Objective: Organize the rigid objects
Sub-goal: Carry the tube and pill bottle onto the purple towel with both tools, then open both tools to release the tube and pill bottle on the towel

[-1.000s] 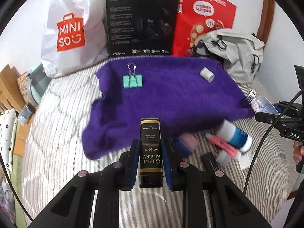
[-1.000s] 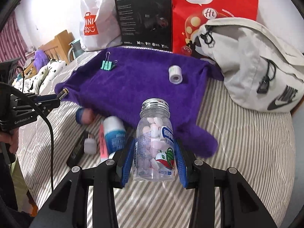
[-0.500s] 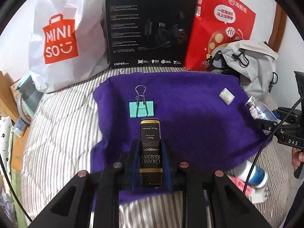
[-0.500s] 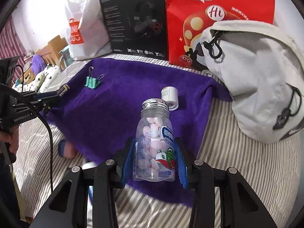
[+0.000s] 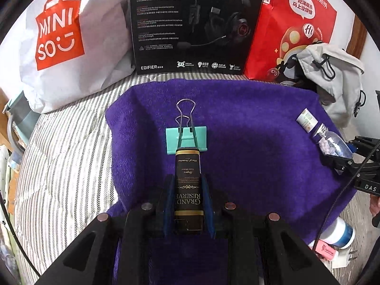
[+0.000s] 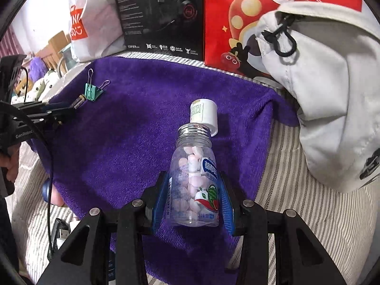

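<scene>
A white Miniso shopping bag (image 5: 64,45) fills the upper left of the frame, a black headset box (image 5: 194,23) stands at top centre, a red paper bag (image 5: 292,30) leans at upper right, and a grey backpack (image 6: 332,90) slumps on the striped bed (image 5: 64,156).

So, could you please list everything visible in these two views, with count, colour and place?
towel: 1, purple, spread on striped bed
binder clip: 1, teal, on towel
small roll: 1, white, on towel
black box: 1, gold-trimmed, in left gripper
candy bottle: 1, clear, in right gripper
Miniso bag: 1, white, at back
headset box: 1, black, at back
paper bag: 1, red, at back
backpack: 1, grey, beside towel
left gripper: black, blue pads
right gripper: black, blue pads
</scene>
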Demonstrator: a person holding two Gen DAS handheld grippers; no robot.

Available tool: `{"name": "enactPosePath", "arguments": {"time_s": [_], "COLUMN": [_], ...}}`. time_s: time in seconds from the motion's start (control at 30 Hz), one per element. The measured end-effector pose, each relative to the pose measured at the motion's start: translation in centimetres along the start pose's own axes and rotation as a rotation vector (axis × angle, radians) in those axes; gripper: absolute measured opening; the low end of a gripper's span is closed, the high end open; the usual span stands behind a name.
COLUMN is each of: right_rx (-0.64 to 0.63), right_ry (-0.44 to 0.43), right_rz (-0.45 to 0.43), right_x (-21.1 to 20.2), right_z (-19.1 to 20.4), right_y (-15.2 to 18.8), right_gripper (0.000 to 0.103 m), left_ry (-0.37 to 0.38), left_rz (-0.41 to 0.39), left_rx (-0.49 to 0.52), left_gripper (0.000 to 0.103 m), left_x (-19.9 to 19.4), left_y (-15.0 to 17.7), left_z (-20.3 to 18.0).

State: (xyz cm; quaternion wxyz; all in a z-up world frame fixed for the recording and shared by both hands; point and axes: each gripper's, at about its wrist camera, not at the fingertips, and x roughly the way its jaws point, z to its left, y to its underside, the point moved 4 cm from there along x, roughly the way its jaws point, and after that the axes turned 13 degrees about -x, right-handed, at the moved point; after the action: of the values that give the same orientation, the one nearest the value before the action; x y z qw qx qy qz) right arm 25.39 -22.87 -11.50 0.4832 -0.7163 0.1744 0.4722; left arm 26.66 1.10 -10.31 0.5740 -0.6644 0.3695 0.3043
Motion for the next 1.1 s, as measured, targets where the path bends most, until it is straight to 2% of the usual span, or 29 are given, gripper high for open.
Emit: {"name": "enactPosePath", "arguments": {"time_s": [0.43,0.77,0.87,0.93,1.0,1.1], "right_rx": [-0.039,-0.030,-0.016,-0.007,0.003,0.015], "right_ry": [0.012,-0.009,-0.019,-0.019,-0.011,-0.009], "right_rz": [0.006,0.027,0.029,0.027,0.024,0.013], "right_x": [0.7,0.5,0.1,-0.3,-0.9,-2.0], "right_z": [0.8,0.7,0.7,0.7,0.7,0.7], "right_y": [-0.3,0.0,0.1,0.3,0.6,0.9], "right_gripper": [0.041,0.043,0.046,0.050,0.052,0.052], "left_ry": [-0.030,-0.027,-0.025,-0.014,-0.044,-0.052], "left_rz": [-0.011,-0.014,-0.011,-0.005,-0.009,-0.008], "left_rx": [0.046,0.039,0.034,0.037,0.068,0.053], "left_gripper": [0.023,0.025,0.034,0.049,0.058,0.060], "left_x": [0.5,0.1,-0.2,-0.3,-0.5,-0.7], "left_y": [0.2,0.6,1.0,1.4,2.0,2.4], "left_z": [-0.5,-0.3,-0.1,-0.3,-0.8,-1.0]}}
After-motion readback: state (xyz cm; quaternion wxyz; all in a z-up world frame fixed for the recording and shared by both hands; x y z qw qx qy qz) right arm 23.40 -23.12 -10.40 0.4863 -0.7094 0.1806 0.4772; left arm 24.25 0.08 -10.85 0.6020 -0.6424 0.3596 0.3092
